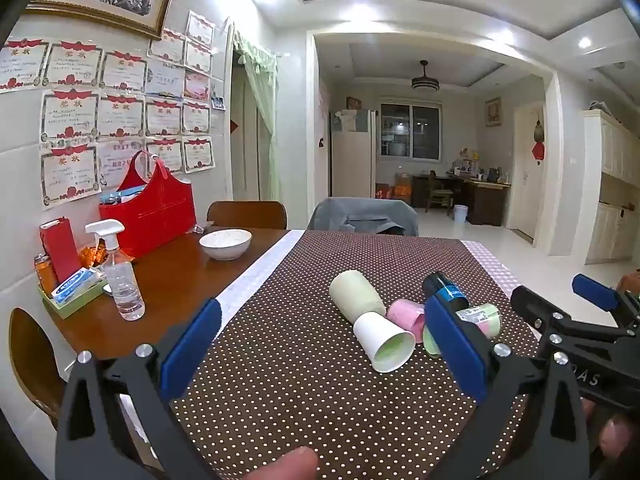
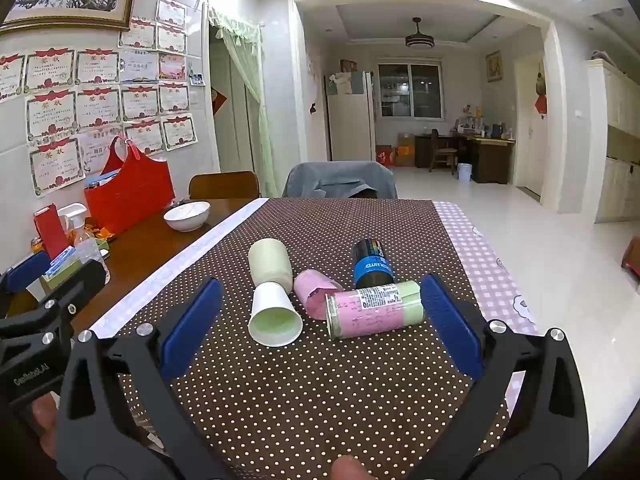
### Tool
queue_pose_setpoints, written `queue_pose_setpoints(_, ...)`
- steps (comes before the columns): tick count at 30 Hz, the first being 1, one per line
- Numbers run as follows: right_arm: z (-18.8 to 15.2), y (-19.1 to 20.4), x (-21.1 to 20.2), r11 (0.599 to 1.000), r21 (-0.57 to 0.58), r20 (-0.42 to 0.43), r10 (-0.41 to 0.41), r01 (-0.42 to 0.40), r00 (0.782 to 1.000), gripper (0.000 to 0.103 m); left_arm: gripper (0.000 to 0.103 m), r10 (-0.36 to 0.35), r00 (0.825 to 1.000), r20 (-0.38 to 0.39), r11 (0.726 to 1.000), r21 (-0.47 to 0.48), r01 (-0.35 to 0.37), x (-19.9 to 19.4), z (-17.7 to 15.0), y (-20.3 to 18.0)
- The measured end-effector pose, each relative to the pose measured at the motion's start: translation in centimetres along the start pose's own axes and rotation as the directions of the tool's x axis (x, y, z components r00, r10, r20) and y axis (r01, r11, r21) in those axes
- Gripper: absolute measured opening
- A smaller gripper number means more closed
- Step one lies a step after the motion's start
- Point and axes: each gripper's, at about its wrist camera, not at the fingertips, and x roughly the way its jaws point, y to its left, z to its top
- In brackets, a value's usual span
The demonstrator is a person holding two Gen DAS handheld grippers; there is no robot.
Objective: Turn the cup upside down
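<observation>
1. The cup (image 1: pixel 383 342), a white paper cone with a pale green inside, lay on its side on the dotted brown tablecloth (image 1: pixel 304 392), its open mouth toward the cameras and its base touching a pale green cylinder (image 1: pixel 356 290).
2. Beside it lay a pink cup (image 2: pixel 314 292), a clear roll of pink and green sheets (image 2: pixel 374 310), and a black can with a blue band (image 2: pixel 372 264) standing upright.
3. The left gripper (image 1: pixel 320 344) hung above the cloth with its blue-padded fingers wide apart, holding nothing.
4. The right gripper (image 2: pixel 320 320) was likewise spread wide and empty, one pad just beside the roll.
5. One white bowl (image 1: pixel 225 243) and one spray bottle (image 1: pixel 120 272) stood on the bare wooden table (image 1: pixel 176 280).
</observation>
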Motion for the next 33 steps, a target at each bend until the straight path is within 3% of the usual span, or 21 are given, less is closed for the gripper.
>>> queue_pose_setpoints(33, 0.35, -0.3, -0.75, 1.0, 0.004, 0.024, -0.011, 0.011, 1.0, 0.097, 0.099, -0.016, 1.0, -0.006, 1.0, -0.011, 0.016, 0.02, -0.36, 0.03)
